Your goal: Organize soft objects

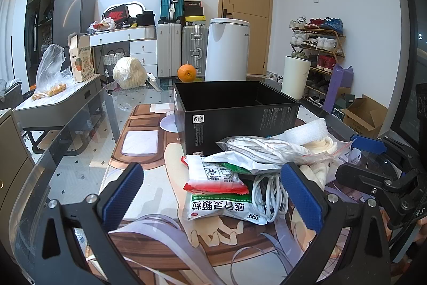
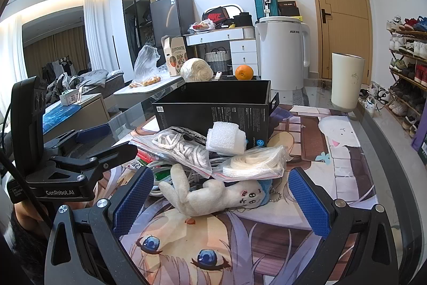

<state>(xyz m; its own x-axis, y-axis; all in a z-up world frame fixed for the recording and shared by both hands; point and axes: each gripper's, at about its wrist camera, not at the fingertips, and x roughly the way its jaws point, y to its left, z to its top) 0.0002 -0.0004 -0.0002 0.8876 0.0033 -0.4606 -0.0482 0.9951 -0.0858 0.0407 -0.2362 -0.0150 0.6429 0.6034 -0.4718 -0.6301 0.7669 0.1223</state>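
A pile of soft things lies on the printed mat in front of an open black box (image 1: 234, 111), also in the right wrist view (image 2: 213, 104). My left gripper (image 1: 213, 194) is open and empty, its blue pads either side of a white and green medicine packet (image 1: 221, 202) and a coiled white cable (image 1: 269, 194). My right gripper (image 2: 221, 196) is open and empty, with a white plush toy (image 2: 202, 196) lying between its pads. Behind the toy are a bag of white cord (image 2: 184, 148), a white foam block (image 2: 225, 138) and a bagged white roll (image 2: 256, 163).
An orange (image 1: 187, 73), a pale wig-like bundle (image 1: 130, 72) and a white appliance (image 1: 226, 50) stand beyond the box. A tall white cup (image 2: 347, 80) stands at the right of the glass table (image 1: 80, 164). A shoe rack (image 1: 317, 50) stands by the wall.
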